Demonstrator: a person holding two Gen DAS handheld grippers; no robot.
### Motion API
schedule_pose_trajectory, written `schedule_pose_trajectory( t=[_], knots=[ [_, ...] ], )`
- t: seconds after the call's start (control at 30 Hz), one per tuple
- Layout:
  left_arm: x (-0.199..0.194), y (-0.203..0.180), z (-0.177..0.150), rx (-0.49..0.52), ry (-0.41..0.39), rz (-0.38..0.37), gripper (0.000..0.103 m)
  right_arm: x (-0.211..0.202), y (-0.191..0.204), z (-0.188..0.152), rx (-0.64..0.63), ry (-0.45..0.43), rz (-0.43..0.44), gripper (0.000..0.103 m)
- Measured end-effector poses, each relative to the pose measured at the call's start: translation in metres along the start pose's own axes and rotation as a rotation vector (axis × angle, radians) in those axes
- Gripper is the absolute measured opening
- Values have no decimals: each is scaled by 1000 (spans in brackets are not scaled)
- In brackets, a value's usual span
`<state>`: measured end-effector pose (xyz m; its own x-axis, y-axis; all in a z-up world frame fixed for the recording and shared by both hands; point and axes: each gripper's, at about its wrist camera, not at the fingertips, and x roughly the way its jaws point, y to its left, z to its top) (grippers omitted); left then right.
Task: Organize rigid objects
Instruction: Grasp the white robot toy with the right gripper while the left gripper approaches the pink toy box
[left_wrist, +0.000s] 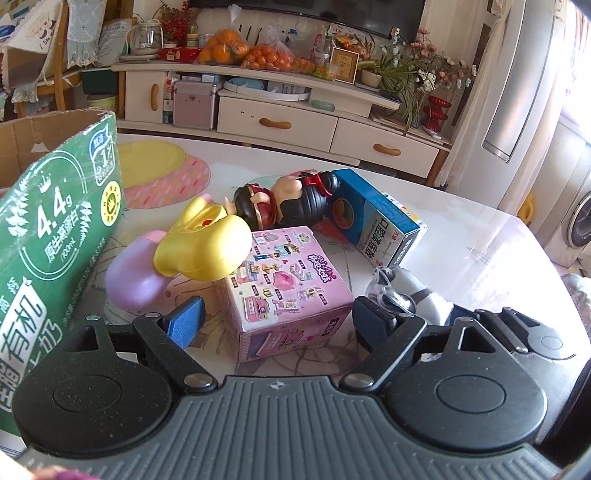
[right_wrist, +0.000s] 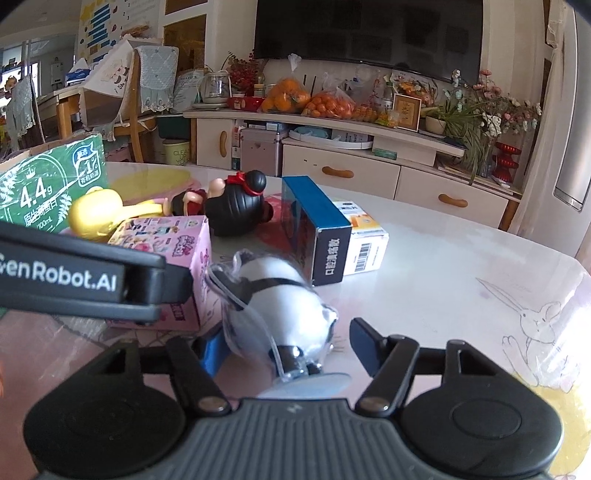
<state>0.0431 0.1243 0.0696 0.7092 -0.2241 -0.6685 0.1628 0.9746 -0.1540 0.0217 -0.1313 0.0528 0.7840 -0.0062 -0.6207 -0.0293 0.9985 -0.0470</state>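
A pink printed box (left_wrist: 284, 291) stands on the table between the open fingers of my left gripper (left_wrist: 279, 323); the pads do not touch it. A yellow and purple toy (left_wrist: 201, 245) leans on it. Behind lie a black-haired doll (left_wrist: 295, 199) and a blue medicine box (left_wrist: 373, 214). A white and black toy with a clear suction cup (right_wrist: 280, 306) lies between the open fingers of my right gripper (right_wrist: 286, 345). The pink box (right_wrist: 184, 251), doll (right_wrist: 232, 206), blue box (right_wrist: 314, 225) and yellow toy (right_wrist: 98, 214) also show in the right wrist view.
A green open carton (left_wrist: 55, 236) stands at the table's left; it also shows in the right wrist view (right_wrist: 51, 184). The left gripper's body (right_wrist: 74, 277) crosses the right wrist view at the left. A small white and orange box (right_wrist: 364, 236) lies beside the blue box. A TV cabinet (left_wrist: 277, 122) stands behind.
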Motion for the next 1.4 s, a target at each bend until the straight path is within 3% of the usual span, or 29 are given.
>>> schedule_pose_trajectory(
  t=[0.1, 0.23, 0.47, 0.7, 0.87, 1.4],
  knots=[
    [3, -2, 1, 3, -5, -6, 103, -1, 3, 0, -18, -6, 12, 58],
    [5, -2, 2, -3, 0, -6, 103, -2, 5, 1, -32, -17, -1, 56],
    [9, 19, -4, -35, 56, 119, 103, -4, 0, -1, -15, -19, -20, 56],
    [0, 14, -7, -47, 19, 110, 103, -6, -6, -2, -4, -18, -61, 54],
    [0, -2, -9, -84, -10, 57, 103, -7, -12, -4, -5, -15, -101, 54],
    [33, -16, 2, -133, -76, 133, 103, -11, -17, -5, 10, -24, -79, 55]
  ],
)
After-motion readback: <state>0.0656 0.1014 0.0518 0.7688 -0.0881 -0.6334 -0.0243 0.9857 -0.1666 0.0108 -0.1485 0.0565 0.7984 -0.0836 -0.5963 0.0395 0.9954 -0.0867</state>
